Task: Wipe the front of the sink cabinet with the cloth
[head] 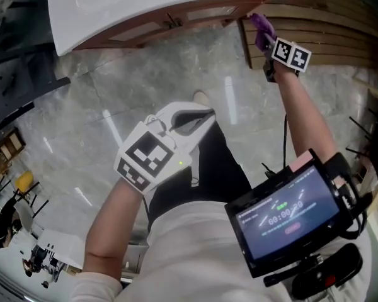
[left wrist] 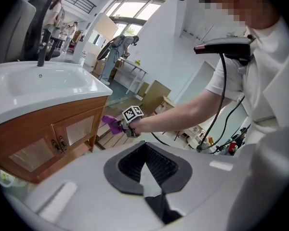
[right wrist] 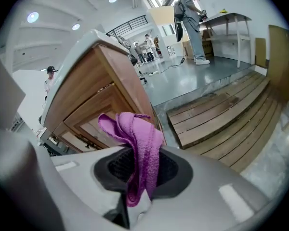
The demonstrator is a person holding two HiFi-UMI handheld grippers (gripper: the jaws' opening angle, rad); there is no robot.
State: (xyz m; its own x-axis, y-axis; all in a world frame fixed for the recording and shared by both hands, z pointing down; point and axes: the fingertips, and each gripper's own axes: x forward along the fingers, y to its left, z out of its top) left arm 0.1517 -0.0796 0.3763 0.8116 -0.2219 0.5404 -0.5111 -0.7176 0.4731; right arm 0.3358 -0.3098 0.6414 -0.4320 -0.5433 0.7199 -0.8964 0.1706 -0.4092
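Observation:
The sink cabinet (head: 176,19) has a wooden front with small door handles and a white basin top (head: 164,5). It also fills the left of the left gripper view as the cabinet (left wrist: 53,134). My right gripper (head: 266,49) is shut on a purple cloth (head: 259,27) at the cabinet's right-hand corner. In the right gripper view the cloth (right wrist: 137,148) hangs out of my right gripper (right wrist: 142,165), close to the wooden cabinet (right wrist: 101,100); I cannot tell if they touch. My left gripper (head: 195,117) hangs low over the floor, shut on nothing, well back from the cabinet.
A slatted wooden platform (head: 321,30) lies on the grey marble floor (head: 113,106) right of the cabinet. A screen (head: 290,212) rides on my chest with cables. People and tables stand far off in the room (right wrist: 192,13).

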